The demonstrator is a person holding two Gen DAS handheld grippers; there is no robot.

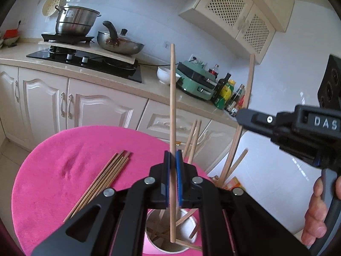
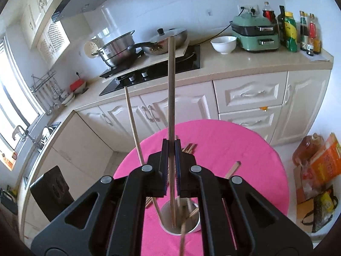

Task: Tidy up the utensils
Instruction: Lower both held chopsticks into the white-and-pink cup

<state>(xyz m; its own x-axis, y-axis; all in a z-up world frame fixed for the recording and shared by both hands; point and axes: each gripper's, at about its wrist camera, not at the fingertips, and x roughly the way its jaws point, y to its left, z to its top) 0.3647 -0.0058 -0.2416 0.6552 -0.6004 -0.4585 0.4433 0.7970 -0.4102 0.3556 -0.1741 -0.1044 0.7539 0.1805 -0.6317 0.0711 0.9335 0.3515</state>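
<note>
My left gripper point(image 1: 172, 160) is shut on a wooden chopstick point(image 1: 172, 98), held upright with its lower end inside a white cup point(image 1: 187, 228) on the pink round table point(image 1: 53, 181). The cup holds several chopsticks. My right gripper point(image 2: 171, 149) is shut on another upright chopstick point(image 2: 171, 89), its lower end down in the same cup point(image 2: 191, 228). The right gripper also shows at the right of the left wrist view point(image 1: 240, 115). A bundle of loose chopsticks point(image 1: 106, 177) lies on the table left of the cup. The left gripper's chopstick point(image 2: 133, 128) leans at the left in the right wrist view.
A kitchen counter point(image 1: 149, 79) runs behind the table with a hob, a steel pot point(image 1: 74, 19), a pan point(image 1: 119, 42), a white bowl point(image 1: 165, 74), a green appliance point(image 1: 196, 81) and bottles point(image 1: 226, 93). Bags and a box point(image 2: 319, 170) sit on the floor at the right.
</note>
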